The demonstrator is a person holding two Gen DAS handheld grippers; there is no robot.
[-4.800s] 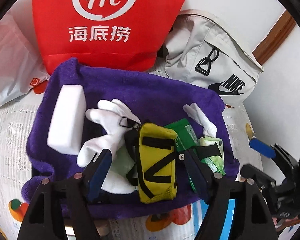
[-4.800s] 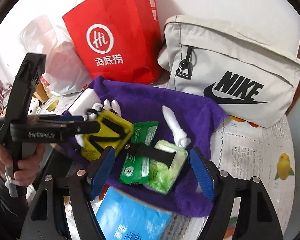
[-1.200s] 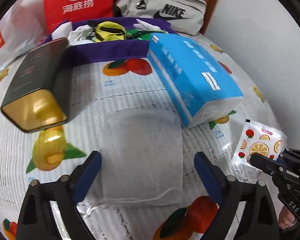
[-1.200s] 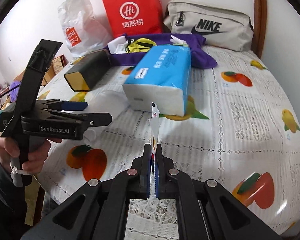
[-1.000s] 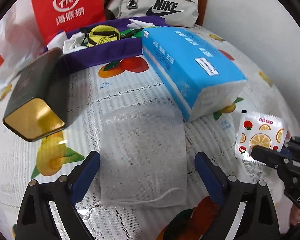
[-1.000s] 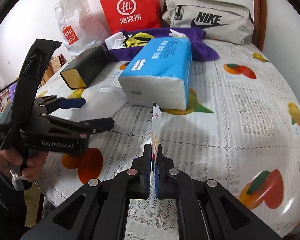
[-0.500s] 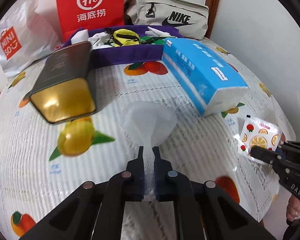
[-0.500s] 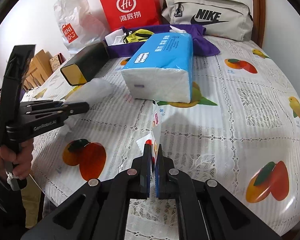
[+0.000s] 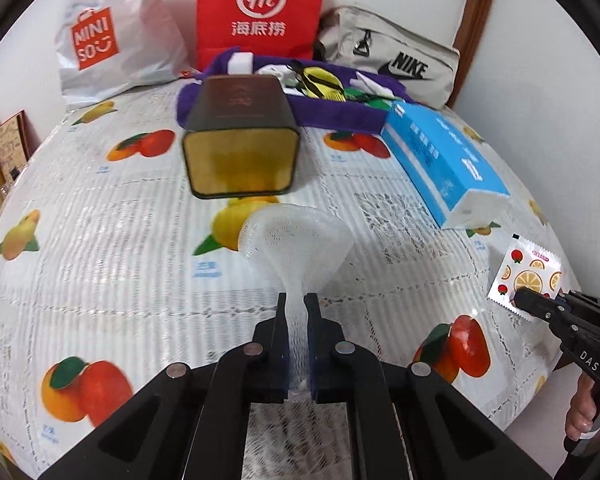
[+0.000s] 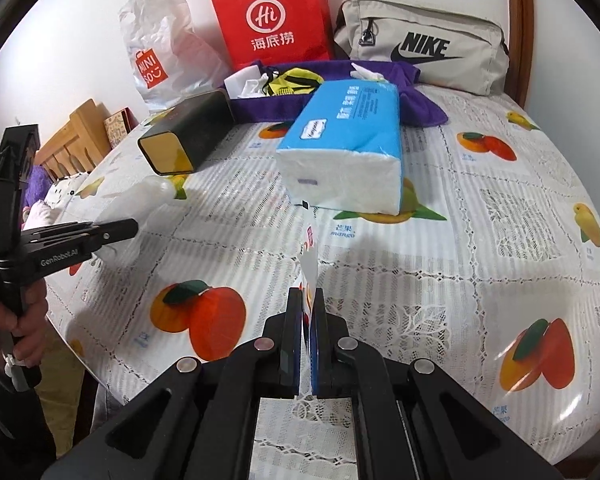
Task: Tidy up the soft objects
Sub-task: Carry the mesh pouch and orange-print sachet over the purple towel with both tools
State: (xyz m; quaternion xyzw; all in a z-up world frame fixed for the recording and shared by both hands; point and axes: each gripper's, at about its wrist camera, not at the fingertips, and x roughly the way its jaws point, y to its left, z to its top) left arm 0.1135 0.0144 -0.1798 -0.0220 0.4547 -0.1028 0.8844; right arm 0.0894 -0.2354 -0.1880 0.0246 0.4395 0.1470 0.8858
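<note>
My left gripper (image 9: 296, 300) is shut on a white mesh pouch (image 9: 300, 240), which fans out above the fruit-print tablecloth; the same pouch (image 10: 140, 200) shows off the left gripper's tip in the right wrist view. My right gripper (image 10: 308, 292) is shut on a small fruit-print sachet (image 10: 310, 256), seen edge-on there and face-on (image 9: 528, 272) in the left wrist view. A purple towel (image 9: 332, 114) at the back holds a yellow pouch (image 9: 320, 80), a white glove and green packets. A blue tissue pack (image 9: 440, 156) lies in front of it.
A dark tin with a gold end (image 9: 240, 136) lies on its side near the towel. A red paper bag (image 9: 260, 4), a white plastic bag (image 9: 112, 32) and a grey Nike bag (image 9: 392, 60) line the wall. A hand (image 10: 16, 324) holds the left gripper.
The left gripper's jaws closed on the flat mesh pouch and lifted it, bunching it into a fan; that gripper then shifted left across the table. The right gripper kept still with the sachet.
</note>
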